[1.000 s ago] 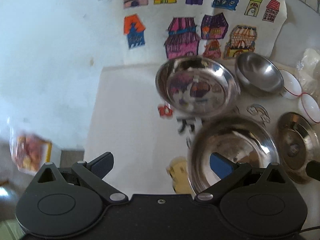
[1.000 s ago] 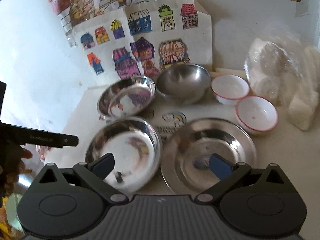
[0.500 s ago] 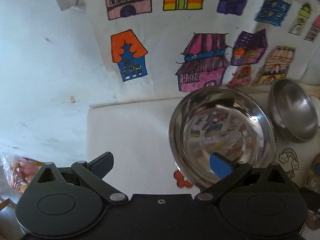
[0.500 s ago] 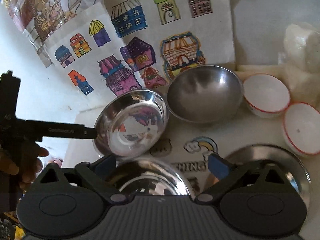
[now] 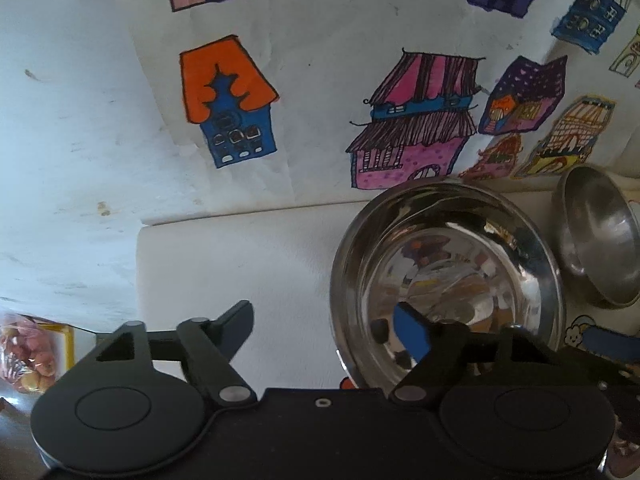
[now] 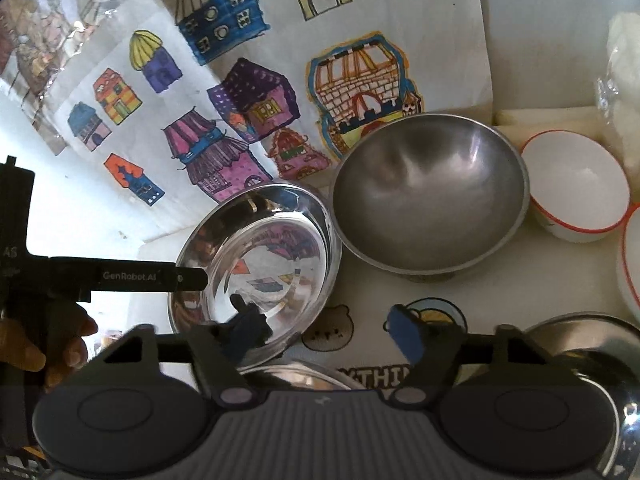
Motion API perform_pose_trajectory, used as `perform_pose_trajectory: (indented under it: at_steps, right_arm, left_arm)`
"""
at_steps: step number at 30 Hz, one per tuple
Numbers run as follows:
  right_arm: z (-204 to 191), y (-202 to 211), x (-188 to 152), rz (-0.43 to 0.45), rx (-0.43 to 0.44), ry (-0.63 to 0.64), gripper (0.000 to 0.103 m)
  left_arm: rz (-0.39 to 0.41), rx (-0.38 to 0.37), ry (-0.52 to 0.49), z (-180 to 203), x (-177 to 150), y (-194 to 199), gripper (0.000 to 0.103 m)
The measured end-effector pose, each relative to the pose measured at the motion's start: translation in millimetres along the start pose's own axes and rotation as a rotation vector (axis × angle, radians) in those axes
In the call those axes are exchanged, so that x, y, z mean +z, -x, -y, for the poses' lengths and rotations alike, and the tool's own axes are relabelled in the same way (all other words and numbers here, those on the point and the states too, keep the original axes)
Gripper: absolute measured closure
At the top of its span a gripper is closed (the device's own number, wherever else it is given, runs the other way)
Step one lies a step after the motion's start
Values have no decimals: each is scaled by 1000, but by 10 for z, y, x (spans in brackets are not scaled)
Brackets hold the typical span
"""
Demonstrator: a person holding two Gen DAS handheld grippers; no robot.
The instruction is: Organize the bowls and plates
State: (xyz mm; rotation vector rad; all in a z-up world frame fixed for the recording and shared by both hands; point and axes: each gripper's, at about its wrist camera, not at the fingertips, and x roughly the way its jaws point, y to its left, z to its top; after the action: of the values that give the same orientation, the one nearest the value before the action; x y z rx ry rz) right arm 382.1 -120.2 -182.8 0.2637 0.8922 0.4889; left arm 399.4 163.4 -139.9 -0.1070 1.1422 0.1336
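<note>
Left gripper [image 5: 326, 330] — jaws wide apart, straddling near rim of shiny steel plate [image 5: 446, 284], nothing clamped | right gripper [image 6: 328, 330] — jaws apart, empty, near the plate's right edge | matte steel bowl [image 6: 430, 196] just right of plate, on bench [image 5: 240, 264].

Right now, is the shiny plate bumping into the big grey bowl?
Cannot tell. In the right wrist view the shiny plate overlaps the grey bowl's edge with no gap showing, but contact isn't plain. The left wrist view seems to show a sliver of table between them.
</note>
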Motion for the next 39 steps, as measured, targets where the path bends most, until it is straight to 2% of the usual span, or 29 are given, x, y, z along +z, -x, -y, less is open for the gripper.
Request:
perform_pose_trajectory:
  at_steps: [5,6,9,12,14,15,16,29,39]
  right_arm:
    - [0,-102,31,-18,-5,-14,59]
    - [-2,-119,36,-22,-6,-15,65]
    - [-9,-160,49,-28,-7,-17,71]
    - [-16,-175,44,-30,-4,-23,78]
    - [-41,-187,39,-35,-5,-20,83]
    - [-61,-198,35,-36,-6,-18,84]
    - [-75,-201,31,-36,-7,-16,85]
    - [-240,-98,47,-11,16,36,86]
    - [-237,327,-19,27,29,84,86]
  left_arm:
    - [-14,-50,19,-42,22,-31,56]
    - [-18,-59,25,-60,32,-41,57]
    - [-21,-73,46,-95,38,-51,58]
    - [-26,-87,51,-128,16,-32,65]
    - [-34,-97,53,-150,7,-51,78]
    - [-36,-111,57,-168,4,-58,81]
    - [-34,-125,64,-184,0,-57,90]
    - [10,-107,59,-185,-81,124,90]
    - [74,-127,51,-91,-281,552,90]
